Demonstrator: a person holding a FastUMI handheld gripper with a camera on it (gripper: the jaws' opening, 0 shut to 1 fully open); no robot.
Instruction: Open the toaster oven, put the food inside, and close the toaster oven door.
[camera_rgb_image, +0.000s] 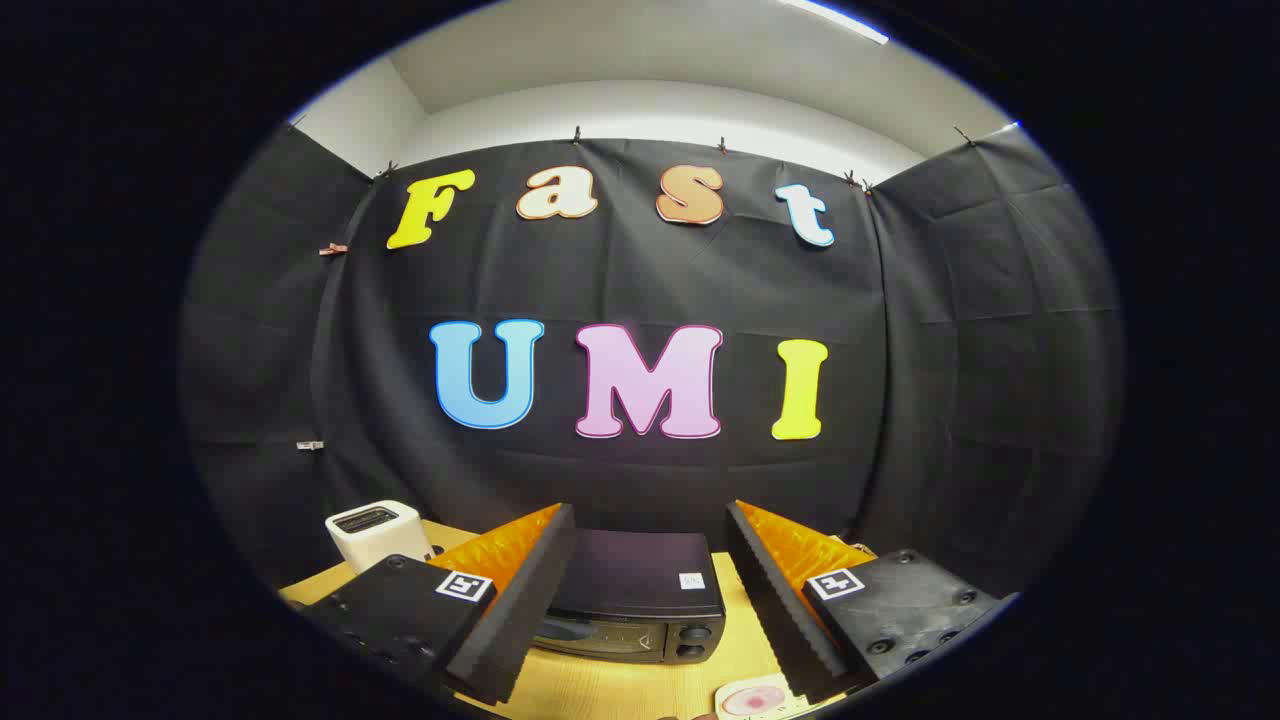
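On the light wooden tabletop (640, 685), the black boxy toaster oven (635, 597) sits just ahead of the gripper (650, 600), framed between its two black foam-padded fingers (520, 610), which are spread wide, holding nothing. Pink round food on a pale card (752, 699) lies beside the right finger; white boxy toaster (377, 533) stands beyond the left finger.

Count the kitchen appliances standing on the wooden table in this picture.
2. The black toaster oven sits beyond the open gripper, seen between its fingers. The white toaster stands off beside the oven, behind one finger. Others may be hidden.
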